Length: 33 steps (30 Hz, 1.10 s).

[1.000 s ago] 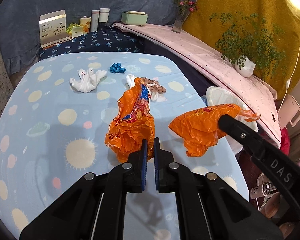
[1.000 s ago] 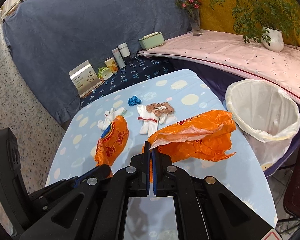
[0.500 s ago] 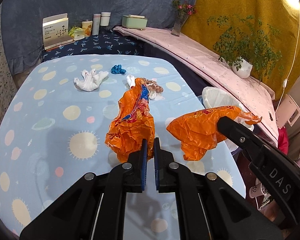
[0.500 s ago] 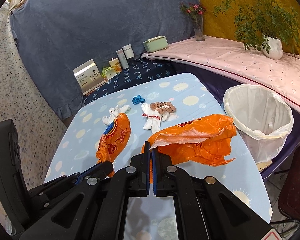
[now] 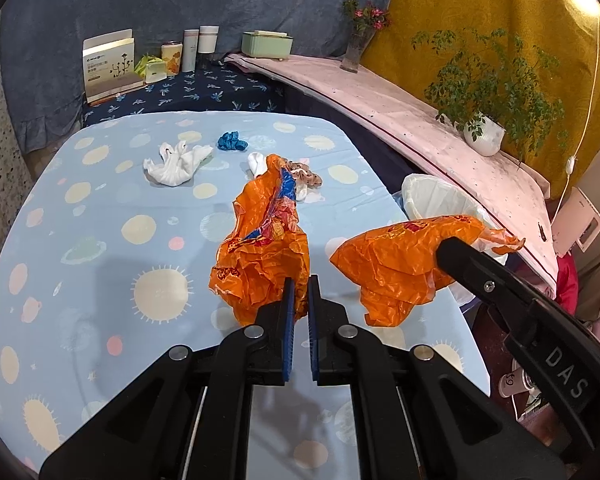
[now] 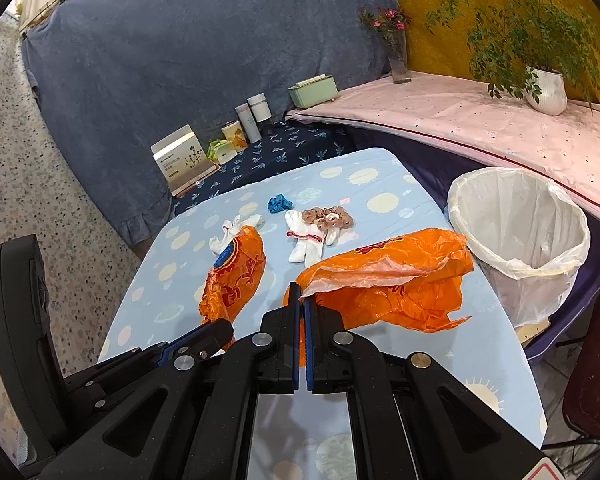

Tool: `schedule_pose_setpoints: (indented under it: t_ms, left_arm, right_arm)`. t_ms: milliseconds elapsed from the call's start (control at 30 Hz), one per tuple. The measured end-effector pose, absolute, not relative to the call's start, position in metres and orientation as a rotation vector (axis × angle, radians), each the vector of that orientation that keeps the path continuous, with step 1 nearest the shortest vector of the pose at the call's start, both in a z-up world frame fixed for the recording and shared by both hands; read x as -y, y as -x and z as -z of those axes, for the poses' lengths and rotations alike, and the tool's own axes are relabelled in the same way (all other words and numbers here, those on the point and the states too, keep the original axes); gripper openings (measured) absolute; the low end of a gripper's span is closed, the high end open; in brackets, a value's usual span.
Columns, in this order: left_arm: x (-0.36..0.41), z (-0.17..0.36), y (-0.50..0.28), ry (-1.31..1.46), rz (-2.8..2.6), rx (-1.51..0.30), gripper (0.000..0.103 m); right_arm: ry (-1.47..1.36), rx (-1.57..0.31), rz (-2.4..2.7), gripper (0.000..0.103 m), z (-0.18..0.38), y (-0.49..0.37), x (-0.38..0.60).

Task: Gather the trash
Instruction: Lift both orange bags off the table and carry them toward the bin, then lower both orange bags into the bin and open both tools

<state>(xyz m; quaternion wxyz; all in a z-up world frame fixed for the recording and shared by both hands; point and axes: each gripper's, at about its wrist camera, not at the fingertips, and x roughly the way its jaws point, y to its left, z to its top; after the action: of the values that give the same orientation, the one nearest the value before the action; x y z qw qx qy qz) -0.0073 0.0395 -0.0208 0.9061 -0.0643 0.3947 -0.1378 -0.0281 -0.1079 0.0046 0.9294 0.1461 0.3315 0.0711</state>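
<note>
Each claw grips an orange wrapper above the worktop (image 6: 380, 196): left claw (image 5: 299, 280), right claw (image 6: 301, 296) nearer the lined bin (image 6: 516, 236). Best carry the right one fully over the rim before letting go.

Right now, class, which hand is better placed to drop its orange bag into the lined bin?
Right: its orange bag hangs beside the bin, while the left bag is farther away.
</note>
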Motion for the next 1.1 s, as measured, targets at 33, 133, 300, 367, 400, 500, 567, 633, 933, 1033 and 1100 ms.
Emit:
schedule_pose_setpoints:
  t_ms: [33,133,300,367,400,500,567,633,933,1033,1100]
  left_arm:
    - [-0.038,0.020,0.007,0.130,0.287,-0.814,0.006]
    - [-0.031,0.019,0.006,0.116,0.296,-0.812,0.006]
    - [-0.016,0.017,0.001,0.093,0.317,-0.814,0.006]
    - [-0.009,0.017,-0.002,0.081,0.326,-0.816,0.006]
    - [-0.003,0.017,-0.003,0.075,0.334,-0.818,0.006]
    - [0.011,0.016,-0.009,0.066,0.358,-0.823,0.006]
    - [0.020,0.017,-0.014,0.066,0.379,-0.829,0.006]
    - [0.030,0.017,-0.019,0.059,0.399,-0.833,0.006]
    - [0.074,0.015,-0.053,0.063,0.486,-0.836,0.006]
    - [0.091,0.012,-0.065,0.050,0.503,-0.833,0.006]
    - [0.103,0.011,-0.073,0.045,0.519,-0.834,0.006]
  right_arm:
    - [-0.303,-0.677,-0.144,0.003,-0.004,0.028,0.110]
    - [-0.317,-0.669,-0.137,0.003,-0.005,0.028,0.118]
    - [-0.340,-0.657,-0.121,0.003,-0.003,0.029,0.136]
    - [-0.355,-0.655,-0.112,0.003,-0.002,0.028,0.144]
    - [-0.363,-0.653,-0.107,0.003,0.000,0.028,0.149]
    - [-0.384,-0.650,-0.087,0.003,0.003,0.027,0.165]
    - [-0.399,-0.645,-0.073,0.003,0.005,0.026,0.179]
    - [-0.414,-0.637,-0.054,0.003,0.006,0.023,0.192]
    - [-0.455,-0.597,0.021,0.003,0.006,0.003,0.253]
    - [-0.463,-0.590,0.043,0.003,0.008,-0.007,0.272]
    - [-0.467,-0.588,0.056,0.003,0.009,-0.014,0.284]
